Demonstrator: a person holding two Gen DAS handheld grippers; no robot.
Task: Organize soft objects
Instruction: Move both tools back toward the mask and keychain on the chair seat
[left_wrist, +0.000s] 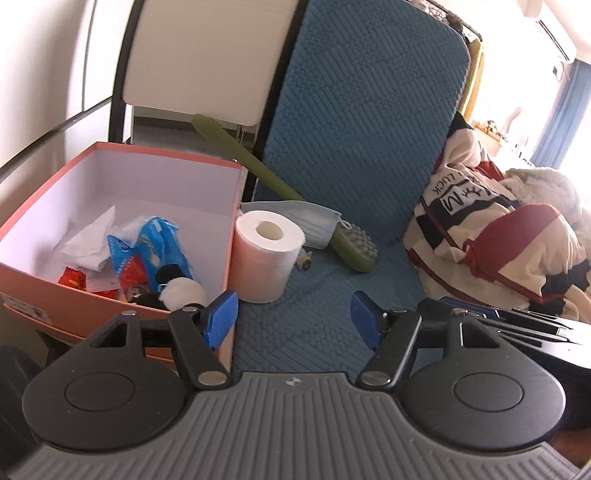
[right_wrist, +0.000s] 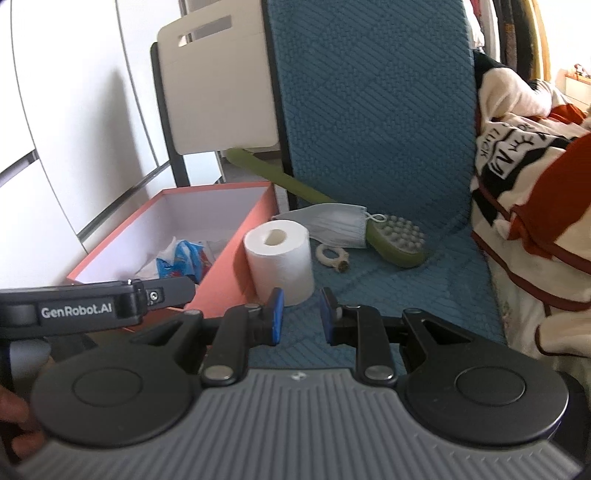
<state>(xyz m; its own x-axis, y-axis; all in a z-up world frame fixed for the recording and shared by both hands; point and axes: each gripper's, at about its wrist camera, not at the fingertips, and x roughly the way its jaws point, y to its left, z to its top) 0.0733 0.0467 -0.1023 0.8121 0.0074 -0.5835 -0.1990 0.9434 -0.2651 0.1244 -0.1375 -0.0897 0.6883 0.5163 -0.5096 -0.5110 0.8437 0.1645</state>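
1. The left gripper (left_wrist: 293, 319) hangs over the blue mat (left_wrist: 354, 129) with its jaws spread wide and nothing between them.
2. The right gripper (right_wrist: 301, 315) has its jaws close together but with a clear gap – they hold nothing.
3. A roll of toilet paper (left_wrist: 266, 254) stands upright on the mat, just beside the outer wall of the orange box (left_wrist: 48, 295).
4. Behind the roll lies a pale blue face mask (right_wrist: 334, 225), partly draped over the handle of a green brush (right_wrist: 397, 243) whose nubbed head rests on the mat.
5. A small white ring (right_wrist: 330, 256) sits on the mat between the roll and the brush head.
6. Inside the box are crumpled white paper (left_wrist: 90, 242), a blue packet (left_wrist: 155, 251) and a black-and-white plush toy (left_wrist: 177, 288) – all loosely heaped.
7. A striped blanket (left_wrist: 498, 236) is bunched to the right of the mat.
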